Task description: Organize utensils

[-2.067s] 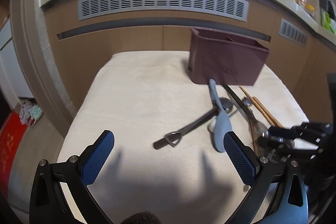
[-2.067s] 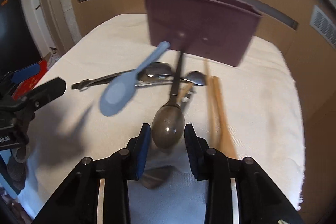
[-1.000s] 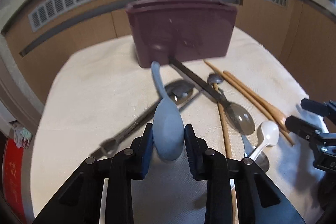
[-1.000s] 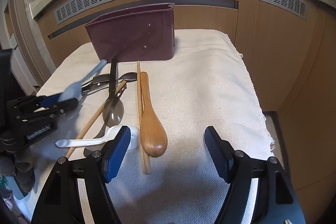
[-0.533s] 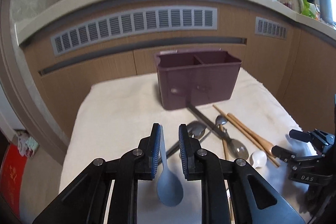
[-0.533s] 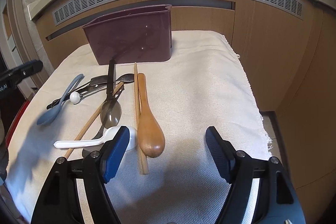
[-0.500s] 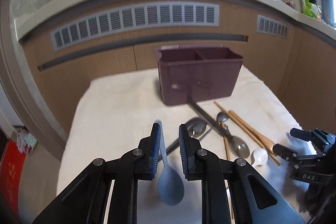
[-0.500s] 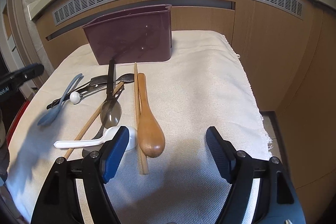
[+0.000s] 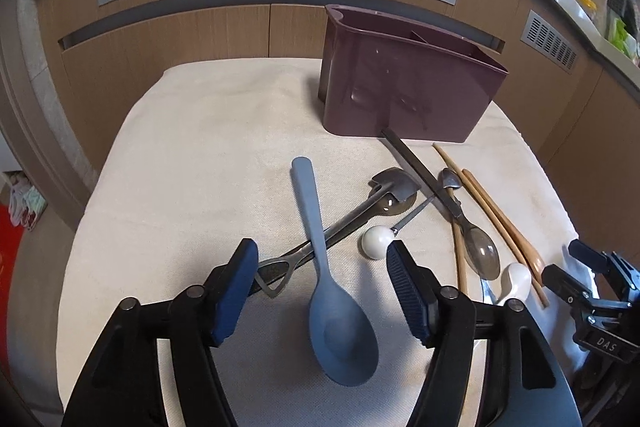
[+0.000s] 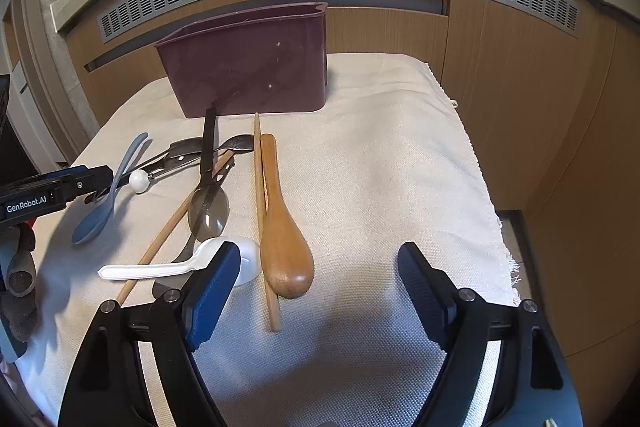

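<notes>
A light blue spoon [image 9: 340,327] lies on the white cloth [image 9: 208,147], bowl towards me, its handle across a metal utensil [image 9: 340,223]. My left gripper [image 9: 322,287] hangs over it with jaws opening; the spoon is between the pads, untouched. A maroon utensil holder [image 9: 408,95] stands at the back. In the right wrist view my right gripper [image 10: 316,291] is open and still widening above the cloth, gripping nothing. The bowl of a wooden spoon [image 10: 282,239] lies just ahead of its left finger [image 10: 212,287], beside a white spoon [image 10: 180,267].
A pile sits in front of the holder: a dark-handled spoon [image 10: 208,203], a white-ball-tipped utensil [image 10: 139,181], chopsticks [image 10: 260,207] and metal spoons. Bare cloth fills the right half [image 10: 400,167]. Wooden cabinet fronts with vents rise behind. The cloth's frayed edge [image 10: 504,251] drops off at right.
My left gripper, shut on the blue spoon half a second ago, has spread wide and the spoon now lies on the cloth. The right gripper has kept its place.
</notes>
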`<action>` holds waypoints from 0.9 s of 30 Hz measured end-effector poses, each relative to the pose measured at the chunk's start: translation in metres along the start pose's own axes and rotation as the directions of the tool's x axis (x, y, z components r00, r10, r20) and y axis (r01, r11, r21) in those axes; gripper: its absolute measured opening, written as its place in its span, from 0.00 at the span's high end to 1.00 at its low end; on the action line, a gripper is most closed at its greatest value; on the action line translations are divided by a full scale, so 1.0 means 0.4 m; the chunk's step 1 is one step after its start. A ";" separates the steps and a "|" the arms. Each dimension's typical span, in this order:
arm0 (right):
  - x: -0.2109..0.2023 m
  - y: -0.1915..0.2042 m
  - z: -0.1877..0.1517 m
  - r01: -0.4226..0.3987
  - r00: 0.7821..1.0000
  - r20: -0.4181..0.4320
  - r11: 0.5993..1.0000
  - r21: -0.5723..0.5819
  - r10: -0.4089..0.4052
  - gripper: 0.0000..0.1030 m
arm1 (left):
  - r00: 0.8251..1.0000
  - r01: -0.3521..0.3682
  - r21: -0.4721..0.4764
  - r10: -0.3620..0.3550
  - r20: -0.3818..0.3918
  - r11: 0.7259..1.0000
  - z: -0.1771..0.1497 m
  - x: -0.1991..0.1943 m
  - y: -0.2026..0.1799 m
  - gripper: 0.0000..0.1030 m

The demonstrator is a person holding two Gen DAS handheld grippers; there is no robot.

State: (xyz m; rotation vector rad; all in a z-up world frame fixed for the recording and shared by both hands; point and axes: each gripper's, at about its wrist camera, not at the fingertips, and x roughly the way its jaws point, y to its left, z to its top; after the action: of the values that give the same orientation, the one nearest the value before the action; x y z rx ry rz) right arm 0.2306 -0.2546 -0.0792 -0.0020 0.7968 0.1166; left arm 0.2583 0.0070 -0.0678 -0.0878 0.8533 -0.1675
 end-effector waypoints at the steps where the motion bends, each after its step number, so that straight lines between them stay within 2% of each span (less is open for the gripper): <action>1: 0.002 0.001 0.000 0.002 1.000 -0.004 1.000 -0.004 -0.002 0.24 | 1.000 0.008 -0.003 -0.008 -0.001 1.000 0.004 0.004 0.002 0.32; 6: 0.003 0.006 -0.001 0.024 1.000 -0.001 1.000 -0.015 -0.024 0.24 | 0.992 0.129 0.032 -0.129 -0.007 0.991 0.009 0.015 -0.017 0.35; 9: 0.002 0.004 -0.003 0.027 1.000 0.003 1.000 -0.013 -0.027 0.24 | 0.986 0.167 0.049 -0.166 -0.022 0.985 0.011 0.034 -0.037 0.59; 10: 0.001 0.004 -0.002 0.027 1.000 0.004 1.000 -0.012 -0.027 0.24 | 0.984 0.178 0.052 -0.177 -0.030 0.983 0.015 0.041 -0.043 0.62; 16: -0.004 0.001 -0.003 0.015 1.000 0.013 1.000 -0.006 -0.015 0.23 | 0.992 0.116 0.086 -0.110 -0.067 0.990 0.028 0.083 -0.072 0.62; 21: -0.007 -0.002 -0.001 0.000 1.000 0.017 1.000 -0.001 0.000 0.23 | 0.996 0.069 0.171 -0.058 -0.068 0.983 0.033 0.105 -0.115 0.63; 24: -0.014 0.000 0.029 -0.009 0.999 0.037 1.000 -0.013 0.009 0.23 | 0.999 0.025 0.213 -0.015 -0.050 0.977 0.028 0.109 -0.127 0.75; 27: -0.017 0.024 0.091 -0.018 0.998 0.055 0.997 -0.070 0.022 0.23 | 0.999 0.021 0.206 -0.013 -0.040 0.978 0.019 0.085 -0.105 0.77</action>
State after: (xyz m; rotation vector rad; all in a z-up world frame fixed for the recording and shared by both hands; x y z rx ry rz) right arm 0.2507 -0.2440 -0.0485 -0.0558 0.7370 0.1627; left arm 0.2812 -0.0405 -0.0820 0.1029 0.8686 -0.2738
